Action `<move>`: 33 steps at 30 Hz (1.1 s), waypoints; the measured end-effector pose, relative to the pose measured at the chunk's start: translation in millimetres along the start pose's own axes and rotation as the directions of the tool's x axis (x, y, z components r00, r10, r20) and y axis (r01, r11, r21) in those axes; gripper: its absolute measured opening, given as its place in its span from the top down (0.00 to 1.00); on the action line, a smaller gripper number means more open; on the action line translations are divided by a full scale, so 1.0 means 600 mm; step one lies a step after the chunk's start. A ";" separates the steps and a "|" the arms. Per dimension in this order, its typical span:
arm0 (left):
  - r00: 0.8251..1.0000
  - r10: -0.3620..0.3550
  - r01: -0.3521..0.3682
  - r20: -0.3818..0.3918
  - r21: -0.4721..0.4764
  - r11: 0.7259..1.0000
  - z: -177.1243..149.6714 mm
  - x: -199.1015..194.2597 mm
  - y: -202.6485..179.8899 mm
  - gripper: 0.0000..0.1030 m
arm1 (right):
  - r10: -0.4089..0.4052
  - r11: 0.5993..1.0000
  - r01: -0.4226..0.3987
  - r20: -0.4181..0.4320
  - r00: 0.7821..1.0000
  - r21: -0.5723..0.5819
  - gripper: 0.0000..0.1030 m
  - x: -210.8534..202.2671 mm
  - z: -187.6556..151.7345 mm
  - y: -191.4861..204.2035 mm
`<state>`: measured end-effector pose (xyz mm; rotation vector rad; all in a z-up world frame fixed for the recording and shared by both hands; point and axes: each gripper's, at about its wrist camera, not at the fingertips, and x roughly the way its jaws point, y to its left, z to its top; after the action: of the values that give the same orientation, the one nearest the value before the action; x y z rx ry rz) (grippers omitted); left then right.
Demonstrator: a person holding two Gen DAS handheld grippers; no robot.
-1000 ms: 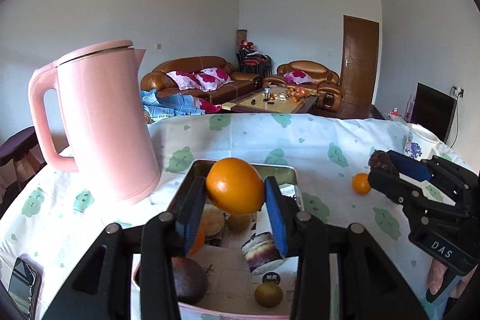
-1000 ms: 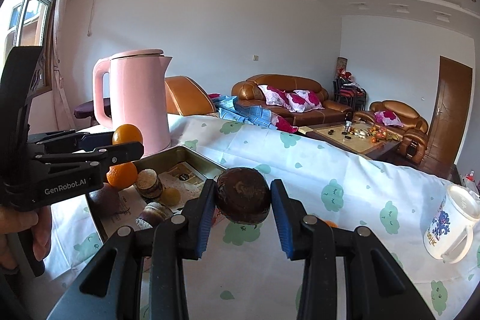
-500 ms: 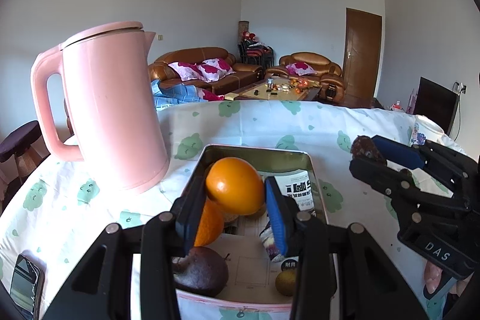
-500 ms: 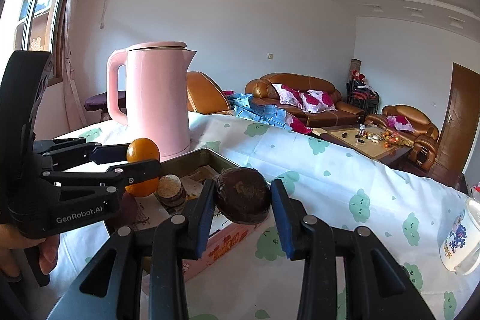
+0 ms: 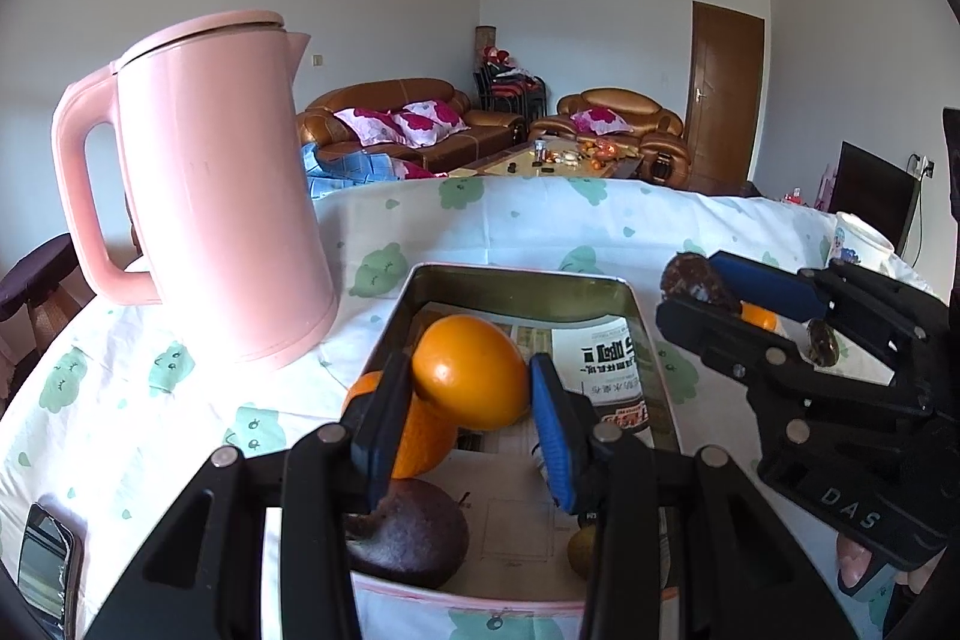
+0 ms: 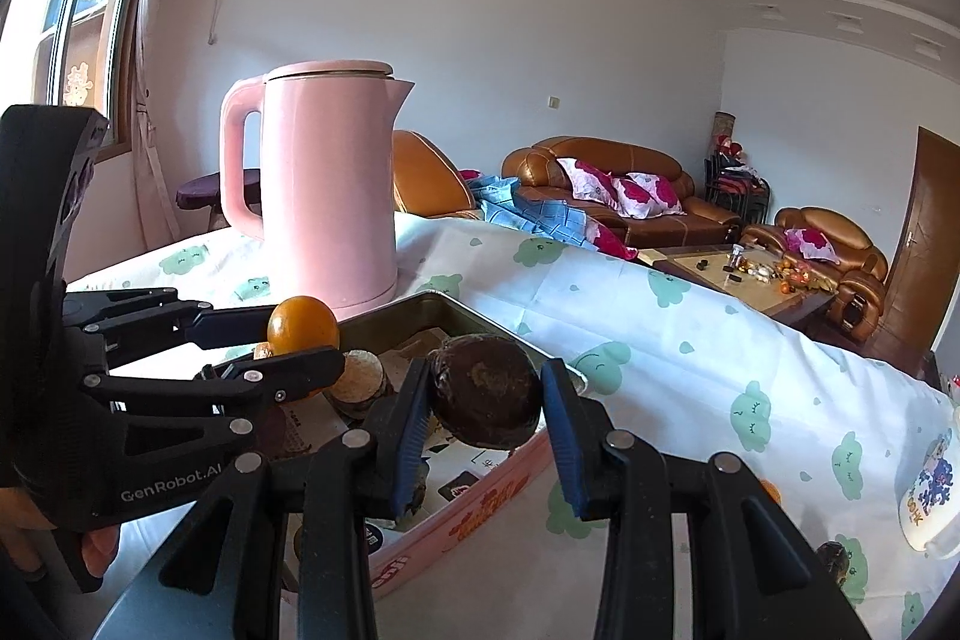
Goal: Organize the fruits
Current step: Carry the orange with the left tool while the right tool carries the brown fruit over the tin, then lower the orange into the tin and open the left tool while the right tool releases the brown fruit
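Both tongs loaded: left tongs [image 5: 471,382] clamp orange [image 5: 469,370], right tongs [image 6: 487,415] clamp brown fruit [image 6: 487,399], now moved over tin [image 6: 474,316]. Drop looks next.

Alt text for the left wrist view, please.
The left gripper grips an orange above a lined tin holding fruit. A pink kettle stands left; the right gripper, holding a dark fruit, is at right.

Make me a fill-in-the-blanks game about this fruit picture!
The left gripper holds an ______ fruit.
The right gripper holds a dark ______ fruit.
The tall kettle beside the tin box is ______.
Both fruits are held above the ______.

Missing words: orange; brown; pink; box
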<state>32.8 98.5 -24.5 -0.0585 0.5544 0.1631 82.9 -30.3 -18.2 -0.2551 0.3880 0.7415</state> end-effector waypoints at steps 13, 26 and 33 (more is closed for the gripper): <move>1.000 0.009 -0.009 0.005 0.042 0.999 -0.009 0.003 -0.006 0.59 | 0.030 1.000 -0.030 -0.106 0.994 0.006 0.62 0.053 -0.011 0.006; 0.999 -0.035 0.036 0.024 -0.015 0.999 -0.015 -0.010 0.012 0.36 | 0.097 0.993 -0.087 -0.132 0.986 0.085 0.46 0.059 -0.016 -0.014; 0.997 -0.025 0.030 0.073 -0.068 0.997 -0.003 -0.028 0.023 0.23 | 0.052 0.996 -0.043 -0.111 0.992 0.082 0.42 0.032 -0.021 -0.025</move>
<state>15.6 109.9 -17.5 -0.1273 0.4752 0.1567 103.1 -33.6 -36.5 -0.2141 0.5318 0.7585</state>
